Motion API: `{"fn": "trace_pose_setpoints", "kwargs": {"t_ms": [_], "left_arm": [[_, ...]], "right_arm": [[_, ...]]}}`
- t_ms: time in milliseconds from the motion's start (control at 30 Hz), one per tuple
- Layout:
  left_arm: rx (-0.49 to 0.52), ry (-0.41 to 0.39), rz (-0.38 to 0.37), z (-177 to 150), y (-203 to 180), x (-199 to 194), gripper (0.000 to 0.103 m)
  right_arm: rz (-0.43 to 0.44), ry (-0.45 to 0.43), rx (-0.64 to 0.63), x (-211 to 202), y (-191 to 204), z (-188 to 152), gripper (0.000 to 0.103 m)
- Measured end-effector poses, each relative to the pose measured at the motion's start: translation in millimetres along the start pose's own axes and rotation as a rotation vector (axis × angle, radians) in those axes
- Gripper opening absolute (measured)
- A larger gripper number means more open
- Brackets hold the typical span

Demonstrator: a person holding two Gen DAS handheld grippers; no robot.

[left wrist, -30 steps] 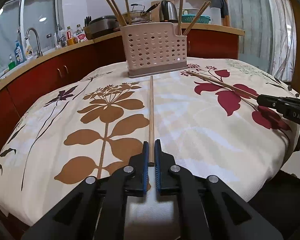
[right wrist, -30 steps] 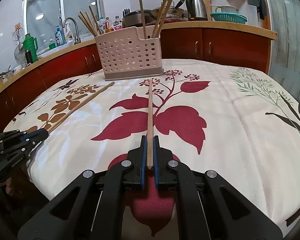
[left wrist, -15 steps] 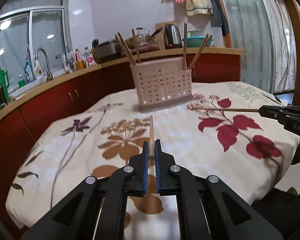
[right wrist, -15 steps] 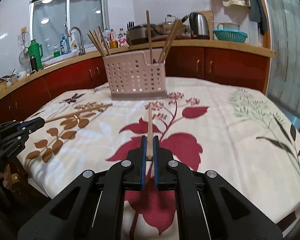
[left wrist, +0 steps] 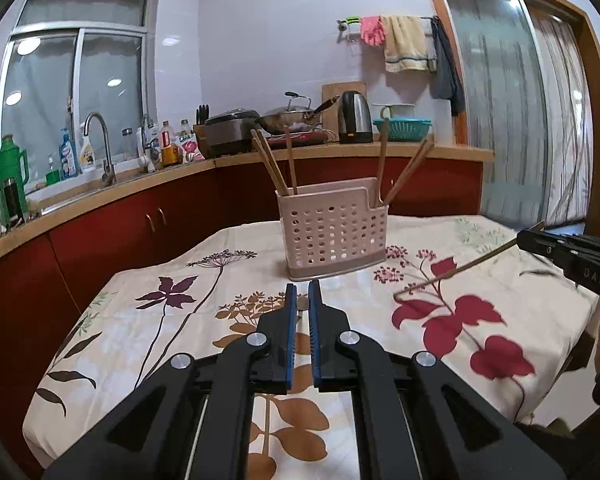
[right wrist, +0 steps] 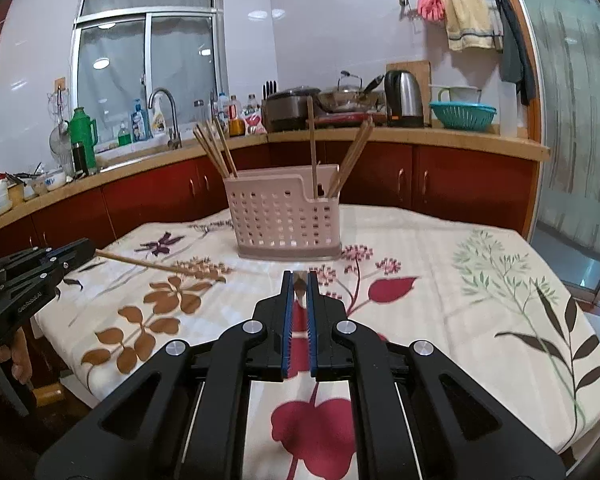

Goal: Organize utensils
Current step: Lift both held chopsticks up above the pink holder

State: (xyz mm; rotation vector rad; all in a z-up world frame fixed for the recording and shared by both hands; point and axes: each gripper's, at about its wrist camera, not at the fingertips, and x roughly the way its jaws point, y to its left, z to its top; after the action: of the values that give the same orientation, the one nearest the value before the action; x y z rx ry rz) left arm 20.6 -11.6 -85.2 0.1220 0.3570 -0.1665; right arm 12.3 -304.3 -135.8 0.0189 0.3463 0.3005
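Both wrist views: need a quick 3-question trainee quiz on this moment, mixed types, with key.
1. True or false: the left gripper and the right gripper each grip one chopstick.
2. The pink basket stands: A) on the counter, B) on the flowered tablecloth, C) in the sink.
3. Fill in: the chopstick held by the right gripper is ____ the tablecloth (lying on / lifted off).

Key: 1 true; 2 B; 3 lifted off.
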Motion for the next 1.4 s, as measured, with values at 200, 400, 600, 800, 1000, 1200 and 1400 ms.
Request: {"fn": "trace_pose_setpoints", "kwargs": {"t_ms": [200,400,600,800,1000,1200,1400], "left_arm": [[-0.069,0.013,-0.002,14,13,2,0.006],[-0.073,0.012,0.0,30,19,2,0.006],[-0.057,0.001,-0.003,42,19,9,0.006],[-0.05,-0.008,-0.004,52,20,20,0.006],[-0.048,-0.021,-0.003,59,23,29,0.007],[-0.058,-0.035,0.007,66,30,40,0.007],[-0.066,-0.051,0.009,73,34,50,0.007]], "right_arm": [[0.004,-0.021,0.001,-4,1,15,0.007],[0.006,-0.015,0.005,-2,1,26,0.007],[0.006,-0.009,-0.005,5,0,33,0.007],[0.004,0.002,-0.016,19,-1,42,0.007],[0.015,-0.008,-0.006,34,-4,55,0.007],[0.024,-0.029,-0.013,51,-3,69,0.007],[0.033,-0.044,-0.004,62,-4,76,0.007]]}}
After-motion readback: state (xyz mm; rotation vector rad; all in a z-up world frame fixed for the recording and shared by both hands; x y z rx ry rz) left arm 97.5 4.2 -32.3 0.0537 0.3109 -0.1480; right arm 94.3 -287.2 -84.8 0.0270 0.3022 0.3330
